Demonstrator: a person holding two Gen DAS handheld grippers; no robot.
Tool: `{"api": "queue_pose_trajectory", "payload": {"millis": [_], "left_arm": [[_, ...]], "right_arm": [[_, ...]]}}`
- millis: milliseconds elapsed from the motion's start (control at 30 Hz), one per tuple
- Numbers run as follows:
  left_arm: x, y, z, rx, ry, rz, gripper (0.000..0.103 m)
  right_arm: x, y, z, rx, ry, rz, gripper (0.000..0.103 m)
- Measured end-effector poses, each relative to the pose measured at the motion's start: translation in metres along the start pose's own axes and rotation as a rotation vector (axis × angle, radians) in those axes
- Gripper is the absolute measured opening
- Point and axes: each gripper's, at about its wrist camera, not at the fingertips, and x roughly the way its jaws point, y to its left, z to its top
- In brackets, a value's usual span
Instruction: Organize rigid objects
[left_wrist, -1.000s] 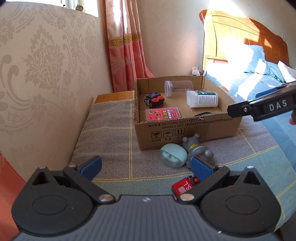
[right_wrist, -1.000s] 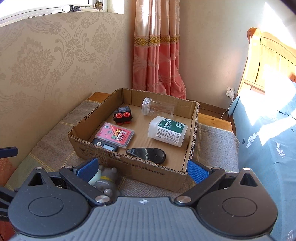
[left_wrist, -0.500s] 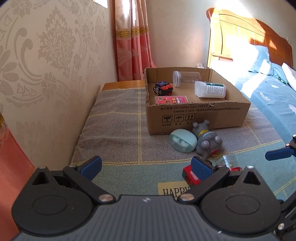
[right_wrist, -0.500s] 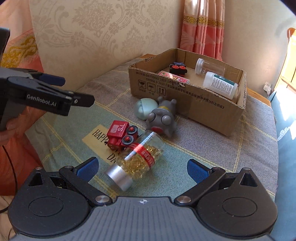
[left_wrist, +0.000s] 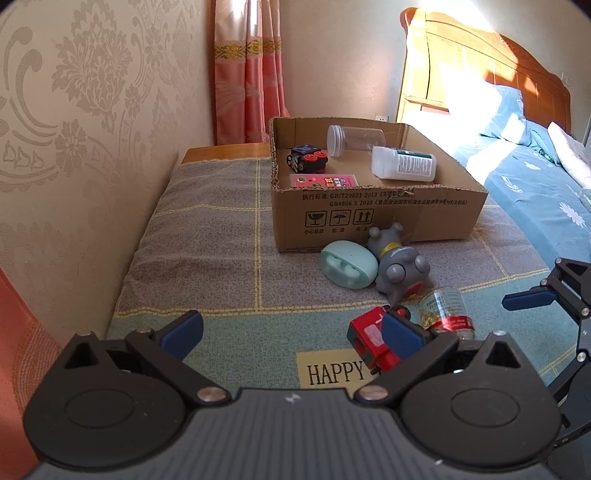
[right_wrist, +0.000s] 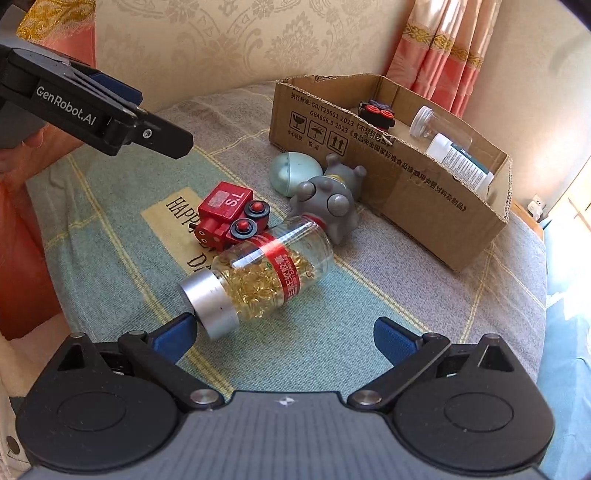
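Note:
An open cardboard box (left_wrist: 369, 218) (right_wrist: 388, 173) stands on the blanket, holding a clear jar (left_wrist: 356, 138), a white bottle (left_wrist: 404, 163), a black toy car (left_wrist: 307, 158) and a pink card (left_wrist: 325, 181). In front of it lie a mint egg-shaped case (left_wrist: 349, 264), a grey toy figure (left_wrist: 400, 267), a red toy train (right_wrist: 225, 214) and a capsule bottle (right_wrist: 266, 273) with a silver cap. My right gripper (right_wrist: 284, 338) is open, low behind the bottle, its left finger beside the cap. My left gripper (left_wrist: 291, 328) is open and empty, with the train behind its right finger.
A checked blanket (left_wrist: 214, 236) with a "HAPPY" patch covers the surface. A patterned wall (left_wrist: 74, 129) runs along the left, pink curtains (left_wrist: 247, 74) hang behind, and a blue-sheeted bed (left_wrist: 524, 177) with a wooden headboard lies to the right. A hand (right_wrist: 22, 147) holds the left gripper.
Both grippers have drawn back from the box. My right gripper swung from above the box down to the capsule bottle and has come closer to it. Both stay open.

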Motion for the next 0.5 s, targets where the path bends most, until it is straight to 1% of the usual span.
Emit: {"api": "queue_pose_trajectory", "payload": {"millis": [233, 433, 467, 500], "left_arm": [[0.014, -0.001, 0.001, 0.008, 0.04, -0.014, 0.102], [0.023, 0.0, 0.001, 0.007, 0.068, -0.01, 0.102], [0.025, 0.0, 0.001, 0.007, 0.072, -0.01, 0.102], [0.026, 0.0, 0.001, 0.007, 0.076, -0.01, 0.102]], "right_arm": [[0.016, 0.0, 0.018, -0.064, -0.005, 0.028, 0.103], [0.027, -0.004, 0.031, -0.062, -0.012, 0.058, 0.103], [0.028, -0.004, 0.032, -0.062, -0.013, 0.061, 0.102], [0.029, -0.004, 0.033, -0.06, -0.015, 0.067, 0.098]]}}
